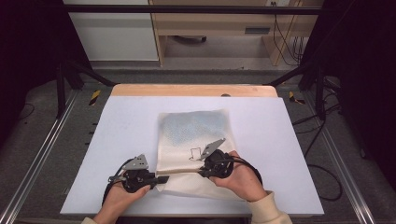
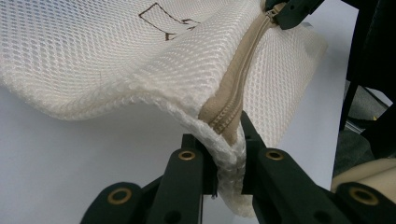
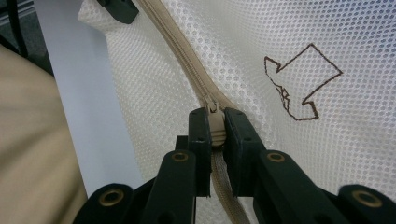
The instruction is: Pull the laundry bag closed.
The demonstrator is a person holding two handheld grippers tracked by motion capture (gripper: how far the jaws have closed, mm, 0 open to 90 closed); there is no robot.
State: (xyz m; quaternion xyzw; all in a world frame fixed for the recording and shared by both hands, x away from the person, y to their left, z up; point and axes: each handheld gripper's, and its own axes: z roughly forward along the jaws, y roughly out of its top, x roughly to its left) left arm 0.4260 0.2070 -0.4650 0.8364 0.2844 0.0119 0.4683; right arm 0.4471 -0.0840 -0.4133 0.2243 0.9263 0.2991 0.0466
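Both tools work one white mesh bag (image 1: 194,140) lying flat near the middle of the pale bench (image 1: 116,130). From the high view, the left tool (image 1: 161,179) meets the bag's near left corner and the right tool (image 1: 201,173) sits on its near edge, the two facing each other along that edge, likely so one anchors while the other pulls.

Along the left tool's (image 2: 229,154) own jaws, they are clenched on the bag's corner seam, just where the beige zipper (image 2: 233,100) ends; the hold lifts the corner off the bench and keeps the zipper taut.

Along the right tool's (image 3: 215,133) jaws, they pinch the zipper pull (image 3: 215,127), with closed teeth running away beyond it. A brown outline emblem (image 3: 301,81) is stitched on the mesh; no readable writing shows.
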